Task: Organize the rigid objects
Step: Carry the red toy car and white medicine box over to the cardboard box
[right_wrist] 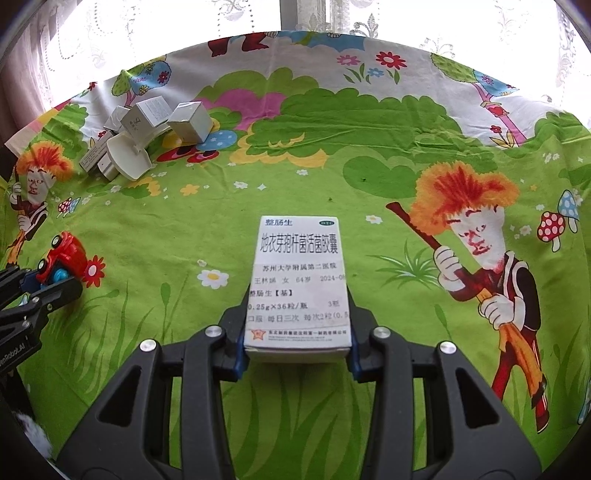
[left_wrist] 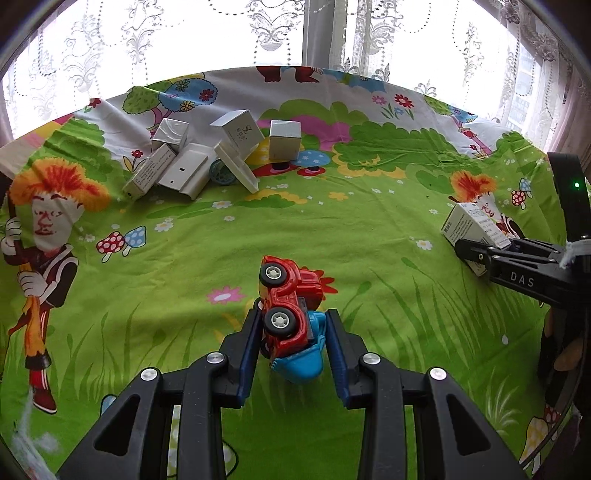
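Two items carried | my left tongs (left_wrist: 291,317) clamp toy truck (left_wrist: 290,310) | right tongs (right_wrist: 297,325) clamp medicine box (right_wrist: 299,284) | next, I judge: carry both to box pile (left_wrist: 207,155) ahead-left

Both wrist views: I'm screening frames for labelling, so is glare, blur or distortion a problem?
Left wrist view: window blown out white, fisheye bends the cloth's far edge, toy truck sharp. Right wrist view: same backlight, medicine box print readable, small lines soft; box pile small but distinct.
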`<state>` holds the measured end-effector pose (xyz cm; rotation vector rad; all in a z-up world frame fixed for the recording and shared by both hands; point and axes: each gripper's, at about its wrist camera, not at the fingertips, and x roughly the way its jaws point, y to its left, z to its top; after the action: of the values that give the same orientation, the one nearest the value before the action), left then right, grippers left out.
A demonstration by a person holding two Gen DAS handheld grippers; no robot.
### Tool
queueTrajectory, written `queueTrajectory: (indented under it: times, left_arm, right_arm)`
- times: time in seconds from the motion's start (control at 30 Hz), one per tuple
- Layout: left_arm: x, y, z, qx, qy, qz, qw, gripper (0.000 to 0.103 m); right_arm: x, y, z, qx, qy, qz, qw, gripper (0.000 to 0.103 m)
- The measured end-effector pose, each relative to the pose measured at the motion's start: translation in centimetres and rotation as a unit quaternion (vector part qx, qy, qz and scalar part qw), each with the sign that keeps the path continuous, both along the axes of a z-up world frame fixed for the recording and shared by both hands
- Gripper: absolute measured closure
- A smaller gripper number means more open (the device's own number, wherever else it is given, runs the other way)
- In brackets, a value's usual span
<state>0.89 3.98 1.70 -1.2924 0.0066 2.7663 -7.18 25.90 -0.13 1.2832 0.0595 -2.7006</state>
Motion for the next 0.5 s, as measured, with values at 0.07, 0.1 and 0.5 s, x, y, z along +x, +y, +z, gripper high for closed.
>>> queueTrajectory:
  times: [0.07, 0.1, 0.5]
  left_arm:
    - [1.7, -0.7, 0.1, -0.002, 0.000, 0.005, 1.0000, 0.067]
    - [2.4, -1.1, 0.0, 0.000, -0.001, 0.007, 1.0000, 0.067]
    - [7.9, -4.0, 0.0, 0.032, 0.008, 0.049, 0.9983, 0.067]
  right_arm:
    - [1.5, -0.2, 1.0, -0.022, 0.008, 0.004, 1.000, 0.059]
    - [2.3, -0.4, 1.6, -0.035, 0.011, 0.008, 0.999, 0.059]
    - [10.3, -5.5, 2.8, -0.047, 0.011, 0.073, 0.996, 0.059]
